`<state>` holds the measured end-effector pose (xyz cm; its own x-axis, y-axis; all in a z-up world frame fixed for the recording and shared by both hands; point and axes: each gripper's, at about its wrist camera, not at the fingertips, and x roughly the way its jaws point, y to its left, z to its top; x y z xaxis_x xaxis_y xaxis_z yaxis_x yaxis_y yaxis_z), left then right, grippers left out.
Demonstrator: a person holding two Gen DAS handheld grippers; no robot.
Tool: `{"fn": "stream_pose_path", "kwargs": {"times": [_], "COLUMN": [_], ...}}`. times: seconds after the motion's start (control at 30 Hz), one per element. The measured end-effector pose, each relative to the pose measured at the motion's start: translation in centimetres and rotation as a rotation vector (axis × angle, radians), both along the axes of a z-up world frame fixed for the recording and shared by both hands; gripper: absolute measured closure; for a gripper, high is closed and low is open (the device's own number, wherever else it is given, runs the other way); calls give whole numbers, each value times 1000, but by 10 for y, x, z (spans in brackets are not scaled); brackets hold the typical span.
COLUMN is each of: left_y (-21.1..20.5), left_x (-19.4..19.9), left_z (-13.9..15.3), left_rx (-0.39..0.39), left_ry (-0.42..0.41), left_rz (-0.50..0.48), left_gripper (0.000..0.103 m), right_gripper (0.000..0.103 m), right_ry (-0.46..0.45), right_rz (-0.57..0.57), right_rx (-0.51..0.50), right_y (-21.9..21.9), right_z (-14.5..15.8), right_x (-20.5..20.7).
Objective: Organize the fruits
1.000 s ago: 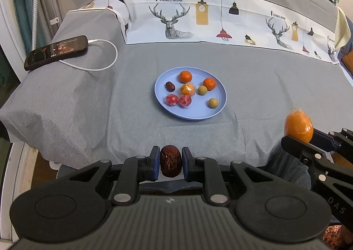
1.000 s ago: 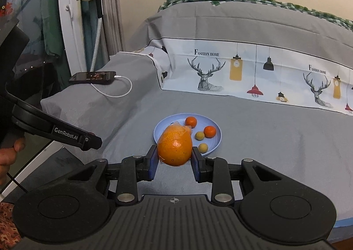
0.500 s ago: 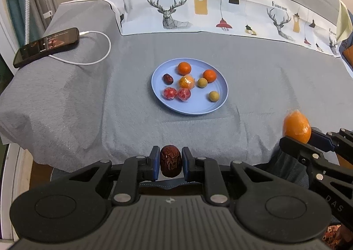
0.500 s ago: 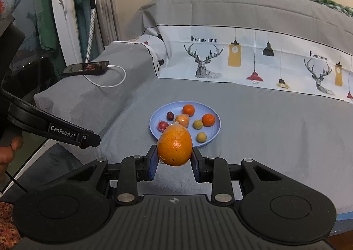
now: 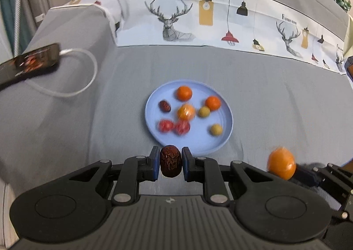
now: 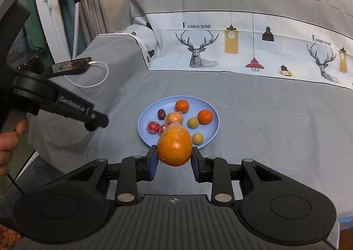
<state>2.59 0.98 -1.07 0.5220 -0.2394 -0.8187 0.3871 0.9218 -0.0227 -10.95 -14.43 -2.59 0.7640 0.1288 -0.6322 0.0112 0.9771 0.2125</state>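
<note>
A light blue plate (image 5: 222, 139) lies on the grey bed cover and holds several fruits: two small oranges, a wrapped orange, two yellow-green balls, two red wrapped pieces and a dark date. It also shows in the right wrist view (image 6: 213, 135). My left gripper (image 5: 170, 164) is shut on a dark red date (image 5: 170, 163), just before the plate's near rim. My right gripper (image 6: 174, 156) is shut on a plastic-wrapped orange (image 6: 174, 147), held near the plate's front edge; the orange also shows in the left wrist view (image 5: 281, 165) at lower right.
A black phone (image 5: 30, 61) with a white charging cable (image 5: 88, 78) lies on the bed's left side. A printed white fabric band (image 5: 220, 18) runs across the back. The bed's near edge drops off at left (image 6: 44, 157).
Both grippers have moved forward toward the plate, which now looks larger and closer. Each still holds its fruit.
</note>
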Motion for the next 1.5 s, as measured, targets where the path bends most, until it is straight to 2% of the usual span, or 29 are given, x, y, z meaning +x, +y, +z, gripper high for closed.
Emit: {"fn": "stream_pose_path", "kwargs": {"times": [0.3, 0.47, 0.73, 0.87, 0.9, 0.93, 0.97, 1.0, 1.03, 1.1, 1.2, 1.3, 1.5], "left_y": [-42, -62, -77, -81, -83, -84, -84, -83, -81, -75, -70, -59, -37], "left_x": [63, 93, 124, 131, 133, 135, 137, 138, 137, 133, 127, 110, 59], "left_z": [-34, -60, -94, -101, -102, -103, -102, -99, -95, -86, -75, -62, -36], "left_rx": [-4, 40, 85, 98, 101, 102, 103, 104, 101, 88, 97, 108, 152], "left_ry": [25, 54, 84, 46, 35, 28, 22, 12, -4, -23, 27, 37, 2], "left_rz": [-9, -10, -11, -17, -17, -22, -18, 0, 24, 36, 13, 22, 3], "left_gripper": [81, 81, 81, 79, 69, 47, 34, 8, 1, 0, 0, 0, 0], "right_gripper": [70, 70, 70, 70, 70, 70, 69, 64, 57, 30, 14, 8, 5], "right_ry": [26, 53, 109, 125, 129, 134, 140, 148, 157, 162, 155, 162, 147], "right_rz": [-9, -10, -1, 20, 22, 25, 30, 33, 28, 6, -15, -20, -75], "right_rx": [-38, -46, -51, -64, -66, -66, -65, -62, -58, -55, -56, -60, -24], "right_y": [-19, -28, -33, -31, -31, -31, -30, -30, -30, -31, -30, -27, -22], "right_z": [-27, -48, -82, -92, -95, -97, -99, -100, -100, -96, -84, -71, -42], "right_x": [63, 97, 138, 150, 153, 156, 160, 164, 166, 166, 153, 134, 82]}}
